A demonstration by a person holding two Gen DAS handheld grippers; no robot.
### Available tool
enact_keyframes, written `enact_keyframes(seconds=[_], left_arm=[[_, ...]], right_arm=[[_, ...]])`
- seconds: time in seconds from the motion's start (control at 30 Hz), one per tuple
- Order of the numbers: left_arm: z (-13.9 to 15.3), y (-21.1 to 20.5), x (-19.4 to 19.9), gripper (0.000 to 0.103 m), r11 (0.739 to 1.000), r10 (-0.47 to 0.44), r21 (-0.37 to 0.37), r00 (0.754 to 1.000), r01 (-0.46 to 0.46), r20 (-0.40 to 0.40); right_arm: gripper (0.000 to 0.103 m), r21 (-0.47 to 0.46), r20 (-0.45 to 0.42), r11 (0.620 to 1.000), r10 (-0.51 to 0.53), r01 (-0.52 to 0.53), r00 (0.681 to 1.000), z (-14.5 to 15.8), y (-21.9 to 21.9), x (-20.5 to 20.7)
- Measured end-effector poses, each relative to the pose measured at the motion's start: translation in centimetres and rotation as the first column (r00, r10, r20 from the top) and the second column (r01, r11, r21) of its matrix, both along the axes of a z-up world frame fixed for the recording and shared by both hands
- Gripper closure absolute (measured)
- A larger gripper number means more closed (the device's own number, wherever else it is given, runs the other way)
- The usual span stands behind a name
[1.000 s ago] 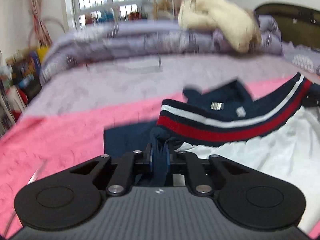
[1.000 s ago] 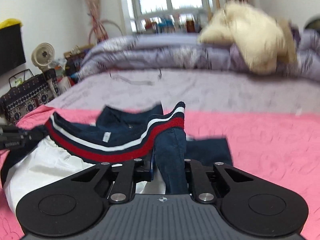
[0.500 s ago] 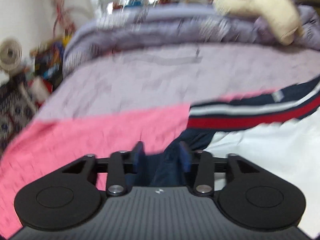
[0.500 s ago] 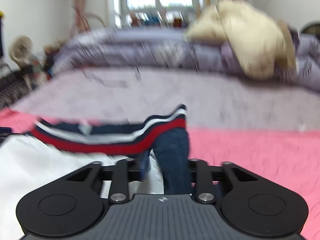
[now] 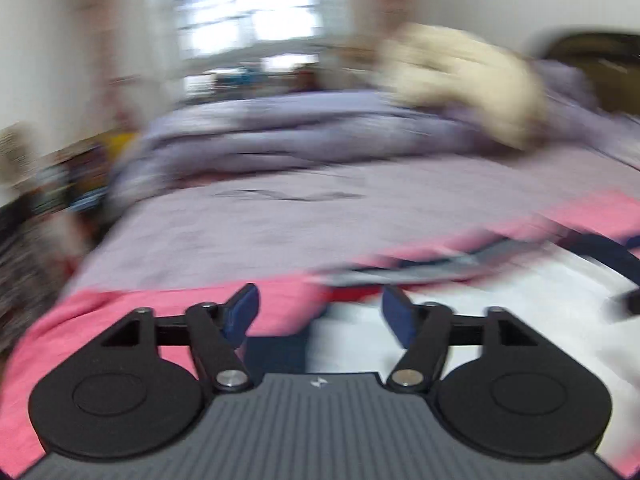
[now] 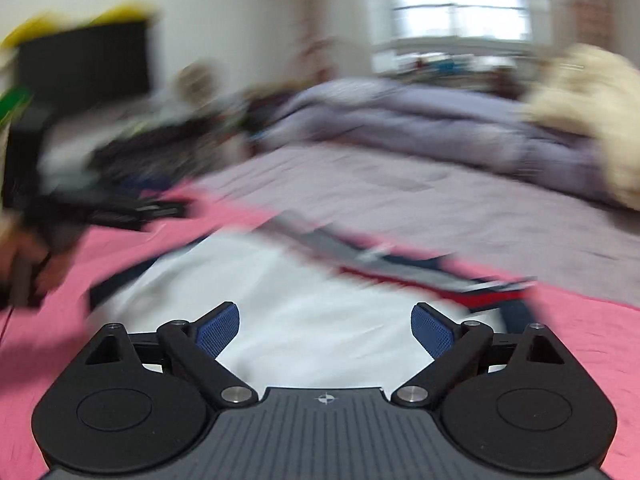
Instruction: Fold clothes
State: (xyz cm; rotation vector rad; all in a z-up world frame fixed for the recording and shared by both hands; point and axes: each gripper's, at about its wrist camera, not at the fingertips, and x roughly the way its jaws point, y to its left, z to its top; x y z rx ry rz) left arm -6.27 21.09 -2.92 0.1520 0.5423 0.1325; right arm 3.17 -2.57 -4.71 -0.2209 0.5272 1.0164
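A white garment point(image 6: 288, 300) with a navy, white and red striped band point(image 6: 400, 268) lies flat on the pink sheet point(image 6: 580, 344). My right gripper point(image 6: 325, 330) hovers over its white part, jaws opening wide, nothing between the blue pads. In the left wrist view the same garment point(image 5: 500, 320) lies to the right, its striped band point(image 5: 420, 276) blurred. My left gripper point(image 5: 320, 314) is over the garment's left edge, jaws opening, with no cloth pinched. Both views are smeared by motion.
A lilac bedspread point(image 5: 320, 208) covers the far half of the bed, with a rolled quilt point(image 5: 320, 136) and a cream plush blanket point(image 5: 460, 80) behind. In the right wrist view the other gripper and a hand point(image 6: 80, 216) show at left. Clutter lines the left wall.
Both grippers let go of the navy cloth they pinched and their jaws spread apart. The garment dropped flat on the bed. Both cameras swung sideways, blurring the views.
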Motion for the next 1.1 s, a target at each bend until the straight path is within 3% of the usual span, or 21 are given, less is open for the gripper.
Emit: enact_keyframes(seconds=[0.07, 0.17, 0.23, 0.33, 0.4, 0.5, 0.53, 0.57, 0.6, 0.63, 0.7, 0.77, 0.8, 0.83, 0.87, 0.93, 1.0, 1.1], left_arm=[[-2.0, -3.2, 0.2, 0.026, 0.995, -0.083, 0.056, 0.994, 0.087, -0.069], [-6.6, -4.9, 1.3, 0.025, 0.975, -0.037, 0.209, 0.978, 0.081, -0.207], [-7.7, -3.3, 0.8, 0.022, 0.976, -0.023, 0.210, 0.983, 0.062, -0.184], [-6.9, 0.3, 0.1, 0.019, 0.977, 0.087, 0.206, 0.982, -0.051, -0.169], [-6.3, 3.1, -0.3, 0.012, 0.962, 0.180, 0.234, 0.971, -0.140, -0.157], [-4.9, 7.4, -1.5, 0.010, 0.926, 0.351, 0.203, 0.924, -0.318, -0.151], [-4.3, 8.7, -1.9, 0.010, 0.905, 0.413, 0.179, 0.898, -0.386, -0.154], [-3.5, 8.7, -2.7, 0.012, 0.895, 0.436, 0.171, 0.890, -0.412, -0.132], [-2.8, 8.2, -3.5, 0.027, 0.890, 0.443, 0.169, 0.891, -0.423, -0.100], [-2.0, 7.7, -4.4, 0.028, 0.886, 0.449, 0.166, 0.891, -0.434, -0.068], [-1.0, 3.7, -5.8, 0.026, 0.919, 0.358, 0.176, 0.934, -0.352, 0.000], [-1.0, -1.3, -6.7, 0.020, 0.962, 0.213, 0.168, 0.977, -0.213, 0.022], [-1.7, -3.5, -6.5, 0.017, 0.974, 0.153, 0.170, 0.988, -0.152, 0.005], [-2.5, -5.7, -6.2, 0.017, 0.981, 0.100, 0.170, 0.995, -0.096, -0.016], [-3.7, -7.5, -5.7, 0.017, 0.985, 0.057, 0.168, 0.997, -0.049, -0.043], [-6.8, -10.3, -4.5, 0.019, 0.986, 0.025, 0.167, 0.993, -0.005, -0.119], [-8.5, -10.6, -4.5, 0.018, 0.986, 0.059, 0.160, 0.993, -0.042, -0.099], [-8.4, -8.4, -4.1, 0.018, 0.998, 0.056, 0.013, 0.991, -0.055, -0.118]], right_arm=[[0.009, -0.108, 0.019, 0.994, 0.035, -0.033, 0.999, -1.7, 2.1, -1.3], [0.009, -0.196, -0.015, 0.981, -0.002, -0.001, 1.000, -4.1, 2.8, -1.0], [0.011, -0.234, 0.012, 0.971, -0.052, 0.053, 0.999, -4.9, 1.5, -0.1], [0.010, -0.266, 0.076, 0.944, -0.181, 0.195, 0.981, -4.9, -1.9, 1.8], [0.001, -0.219, -0.011, 0.939, -0.272, 0.264, 0.962, -4.8, -4.9, 3.9], [0.005, -0.171, -0.112, 0.915, -0.386, 0.365, 0.916, -4.5, -7.0, 5.4], [0.010, -0.173, -0.088, 0.901, -0.416, 0.398, 0.905, -4.0, -6.9, 4.9], [0.012, -0.173, -0.062, 0.888, -0.442, 0.427, 0.895, -3.5, -6.7, 4.3], [0.012, -0.170, -0.025, 0.884, -0.445, 0.435, 0.895, -2.8, -6.4, 3.3], [0.012, -0.156, 0.006, 0.891, -0.430, 0.426, 0.903, -1.9, -6.2, 2.3], [0.012, -0.119, 0.019, 0.919, -0.376, 0.376, 0.926, -0.4, -5.1, -0.2], [0.015, -0.116, -0.028, 0.941, -0.322, 0.317, 0.946, 0.9, -3.0, -1.6], [0.029, -0.119, -0.073, 0.953, -0.288, 0.279, 0.955, 1.2, -1.6, -1.6], [0.047, -0.123, -0.126, 0.963, -0.256, 0.241, 0.958, 1.3, -0.1, -1.4], [0.053, -0.133, -0.174, 0.966, -0.242, 0.221, 0.955, 1.1, 1.4, -0.9], [0.056, -0.177, -0.205, 0.964, -0.235, 0.200, 0.950, 0.3, 4.6, 0.4], [0.060, -0.270, -0.167, 0.939, -0.261, 0.211, 0.951, -1.4, 7.9, 1.9], [0.059, -0.331, -0.138, 0.912, -0.302, 0.243, 0.943, -4.2, 11.8, 4.9]])
